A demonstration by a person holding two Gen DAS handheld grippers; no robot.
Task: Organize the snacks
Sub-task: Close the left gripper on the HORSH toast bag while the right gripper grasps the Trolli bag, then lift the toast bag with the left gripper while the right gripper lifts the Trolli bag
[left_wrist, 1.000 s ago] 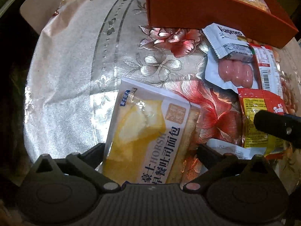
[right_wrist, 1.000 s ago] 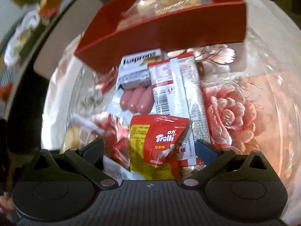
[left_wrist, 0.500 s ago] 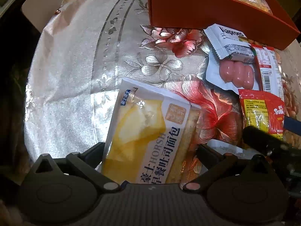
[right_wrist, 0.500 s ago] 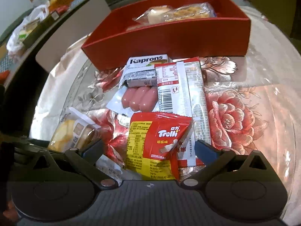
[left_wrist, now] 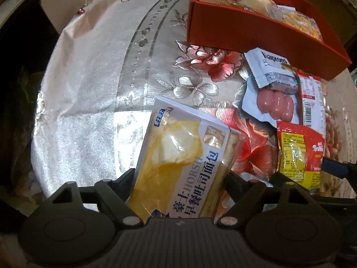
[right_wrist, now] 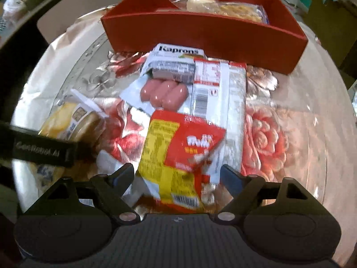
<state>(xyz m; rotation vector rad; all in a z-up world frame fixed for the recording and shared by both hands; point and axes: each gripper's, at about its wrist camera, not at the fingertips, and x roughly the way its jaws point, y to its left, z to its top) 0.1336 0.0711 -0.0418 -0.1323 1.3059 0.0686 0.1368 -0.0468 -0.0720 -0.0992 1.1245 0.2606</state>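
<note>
A glossy cloth (left_wrist: 93,93) covers the tabletop, silver-grey with a dotted band toward its left edge and red and pale embroidered flowers toward the middle and right. Beyond the edges the room is dim (only cluttered shelves and bags show at the top corners of the right wrist view).

At the far edge stands a red box (right_wrist: 207,33) with wrapped pastries (right_wrist: 225,7) inside. Just in front of it lie a white Kaprons packet (right_wrist: 176,61), a pack of pink sausages (right_wrist: 164,93) and a long red-and-white wrapper (right_wrist: 219,93), overlapping one another.

The left tool (left_wrist: 178,179) has its jaws spread on either side of a bagged toast bread (left_wrist: 180,156) near the front edge; whether they press it I cannot tell. The right tool (right_wrist: 178,175) is likewise spread around a red-and-yellow Trolli bag (right_wrist: 178,156), blurred.
</note>
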